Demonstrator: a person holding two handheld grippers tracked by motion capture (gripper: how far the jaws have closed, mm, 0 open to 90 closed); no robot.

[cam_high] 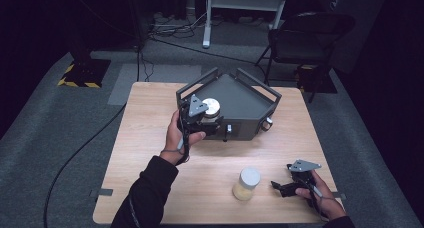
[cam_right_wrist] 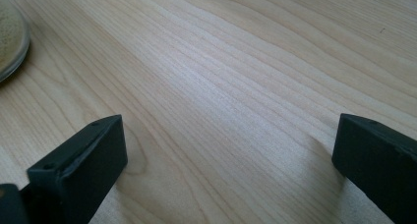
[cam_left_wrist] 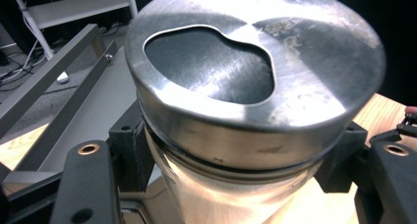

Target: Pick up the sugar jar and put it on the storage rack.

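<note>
My left gripper (cam_high: 206,119) is shut on a glass jar with a brushed metal lid (cam_high: 212,106), held at the front left corner of a dark grey tray (cam_high: 245,95). In the left gripper view the jar (cam_left_wrist: 255,81) looms close between the black jaws of the left gripper (cam_left_wrist: 236,189), which press on its sides below the lid. Near the table's front right, my right gripper (cam_high: 281,175) is open and low over the wood. A second jar (cam_high: 246,184) with a white lid and pale yellow contents stands just left of it. The right gripper (cam_right_wrist: 228,150) has bare table between its jaws, with that jar's edge (cam_right_wrist: 10,42) at the upper left.
The tray has raised rails (cam_left_wrist: 54,67) along its sides and a small knob on its front wall (cam_high: 229,129). Beyond the wooden table (cam_high: 150,153) stand a black folding chair (cam_high: 300,38) and a white frame (cam_high: 240,3), with cables on the grey carpet.
</note>
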